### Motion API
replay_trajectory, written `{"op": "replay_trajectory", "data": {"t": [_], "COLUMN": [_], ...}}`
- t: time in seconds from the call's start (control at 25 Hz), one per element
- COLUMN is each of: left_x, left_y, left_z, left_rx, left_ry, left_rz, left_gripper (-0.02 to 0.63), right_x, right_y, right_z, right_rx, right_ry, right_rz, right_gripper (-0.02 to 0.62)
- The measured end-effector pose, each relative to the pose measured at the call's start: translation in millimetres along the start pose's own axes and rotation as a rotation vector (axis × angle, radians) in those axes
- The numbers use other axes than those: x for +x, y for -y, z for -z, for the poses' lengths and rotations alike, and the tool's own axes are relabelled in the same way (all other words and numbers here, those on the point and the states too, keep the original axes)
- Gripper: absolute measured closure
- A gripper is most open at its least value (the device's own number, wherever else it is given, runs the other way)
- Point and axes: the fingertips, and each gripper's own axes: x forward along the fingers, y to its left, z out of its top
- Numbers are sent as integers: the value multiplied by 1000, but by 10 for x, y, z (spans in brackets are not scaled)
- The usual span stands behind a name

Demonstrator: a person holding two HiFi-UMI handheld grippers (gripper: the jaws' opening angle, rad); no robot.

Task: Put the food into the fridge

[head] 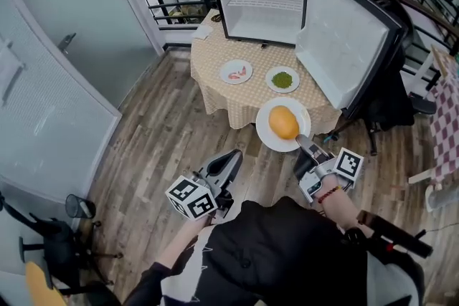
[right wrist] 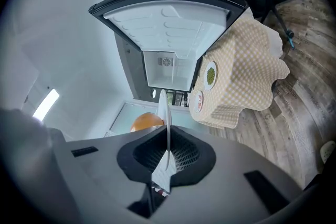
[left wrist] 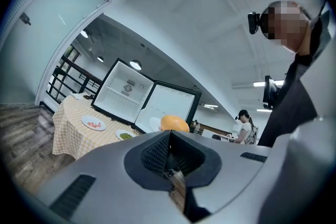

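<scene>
A white plate (head: 276, 142) carrying a round orange food (head: 284, 122) hangs in the air just in front of the table (head: 215, 93). My right gripper (head: 304, 143) is shut on its near rim. In the right gripper view the plate (right wrist: 164, 107) stands edge-on between the pads, with the orange food (right wrist: 146, 122) to its left. The small fridge (head: 262, 0) stands open on the table, its door (head: 348, 39) swung out to the right and its inside empty. My left gripper (head: 224, 170) hangs lower left, shut and holding nothing, its jaws (left wrist: 169, 139) aimed toward the fridge (left wrist: 123, 93).
Two small plates lie on the checkered cloth, one with pink food (head: 236, 72) and one with green food (head: 282, 79). A glass partition (head: 57, 82) runs along the left. A black office chair (head: 391, 100) stands behind the fridge door. A person (left wrist: 242, 126) stands far off.
</scene>
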Motion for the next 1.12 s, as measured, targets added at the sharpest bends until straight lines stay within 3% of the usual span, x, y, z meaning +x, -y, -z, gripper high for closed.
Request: {"op": "replay_trajectory", "data": {"t": [0.16,0.48,0.76,1.12], "left_x": [92,211,399,762], "left_y": [-72,-299,-901,-1545], "left_z": [-105,-190,-380,-943], "left_rx": [-74,-41,-63,-54], "left_ry": [31,-6,-38,-68], "left_rz": [10,63,136,276], "left_gripper": [594,594,594,594], "right_x": [113,338,669,1277], "right_y": [47,82,89,-111], "right_z": [-67,-292,-384,-458], "right_rx": [15,15,2,-4], "right_ry": [21,105,206,325], "right_rz": [-1,19,51,74], "right_gripper": [572,572,572,572]}}
